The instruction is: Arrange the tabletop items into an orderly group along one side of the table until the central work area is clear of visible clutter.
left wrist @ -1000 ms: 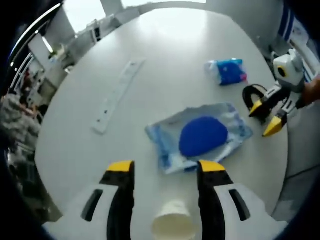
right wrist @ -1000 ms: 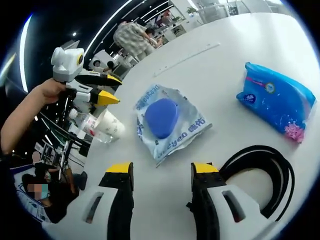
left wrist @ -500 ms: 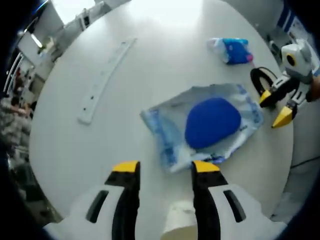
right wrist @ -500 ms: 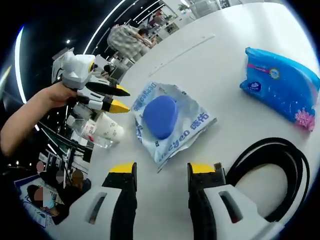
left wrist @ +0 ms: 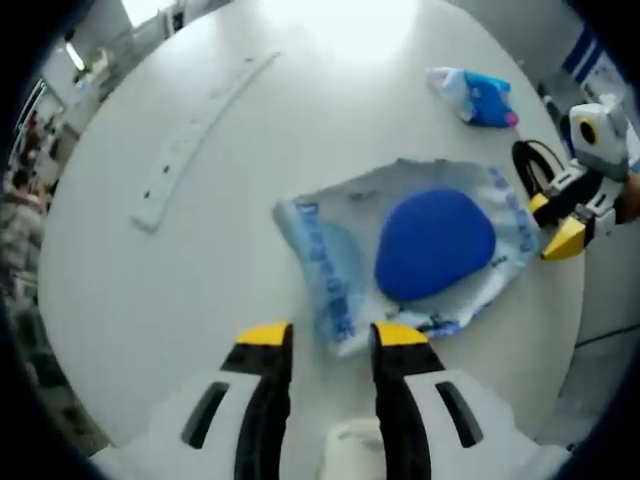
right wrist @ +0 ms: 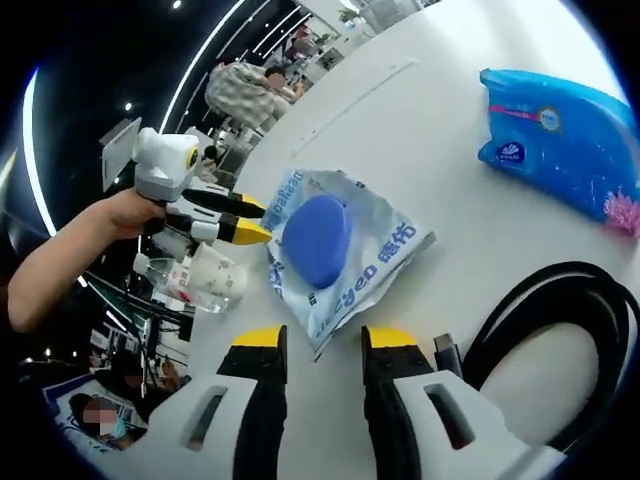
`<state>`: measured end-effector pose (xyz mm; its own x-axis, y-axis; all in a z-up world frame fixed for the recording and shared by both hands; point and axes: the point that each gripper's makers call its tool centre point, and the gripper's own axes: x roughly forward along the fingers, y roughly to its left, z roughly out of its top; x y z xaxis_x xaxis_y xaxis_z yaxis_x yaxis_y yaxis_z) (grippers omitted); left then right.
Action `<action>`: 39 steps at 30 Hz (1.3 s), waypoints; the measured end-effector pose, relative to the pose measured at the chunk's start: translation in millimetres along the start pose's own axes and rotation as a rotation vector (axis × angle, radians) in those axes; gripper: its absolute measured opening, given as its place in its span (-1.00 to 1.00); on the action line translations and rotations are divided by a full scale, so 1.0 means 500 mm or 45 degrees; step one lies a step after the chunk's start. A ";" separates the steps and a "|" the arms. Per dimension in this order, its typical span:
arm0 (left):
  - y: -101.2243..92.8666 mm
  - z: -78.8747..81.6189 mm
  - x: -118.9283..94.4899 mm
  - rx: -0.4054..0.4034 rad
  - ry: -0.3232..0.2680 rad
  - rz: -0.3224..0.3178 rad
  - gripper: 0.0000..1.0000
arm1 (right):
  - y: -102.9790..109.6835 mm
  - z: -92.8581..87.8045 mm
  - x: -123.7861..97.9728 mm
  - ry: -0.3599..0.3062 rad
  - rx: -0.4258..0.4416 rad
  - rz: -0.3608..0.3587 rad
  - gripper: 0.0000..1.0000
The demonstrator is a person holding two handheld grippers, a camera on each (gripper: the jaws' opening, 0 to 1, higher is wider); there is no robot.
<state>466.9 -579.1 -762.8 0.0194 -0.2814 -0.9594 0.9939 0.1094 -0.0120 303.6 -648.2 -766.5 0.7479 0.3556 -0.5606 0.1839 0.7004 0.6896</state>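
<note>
On the round white table, both grippers, the left gripper and right gripper, are flanking, jaws narrowly parted, the crinkled plastic bag holding a blue oval pad, its near edge hidden.

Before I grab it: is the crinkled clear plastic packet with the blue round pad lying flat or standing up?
Flat. The crinkled clear plastic packet lies spread on the white round table, blue round pad facing up.

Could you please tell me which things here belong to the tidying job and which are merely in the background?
Job:
wipes packet with blue lid
blue tissue pack
black cable
white strip
paper cup
left tongs
right tongs

Background:
seated person
</note>
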 end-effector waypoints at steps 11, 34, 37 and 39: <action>-0.017 0.008 0.020 -0.041 -0.012 -0.054 -0.53 | 0.002 -0.009 0.013 -0.007 0.047 0.041 -0.71; -0.045 0.032 0.004 0.053 -0.005 -0.014 -1.00 | 0.010 0.010 -0.011 -0.012 0.087 0.072 -0.99; -0.043 0.043 -0.008 0.036 -0.022 0.001 -1.00 | 0.011 0.019 -0.021 -0.028 0.080 0.078 -1.00; -0.044 0.047 -0.013 0.020 -0.027 0.008 -1.00 | 0.014 0.029 -0.029 -0.035 0.056 0.082 -1.00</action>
<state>447.6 -601.8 -749.7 0.0274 -0.3008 -0.9533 0.9954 0.0960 -0.0017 303.3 -657.4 -746.9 0.7764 0.3814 -0.5017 0.1622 0.6483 0.7439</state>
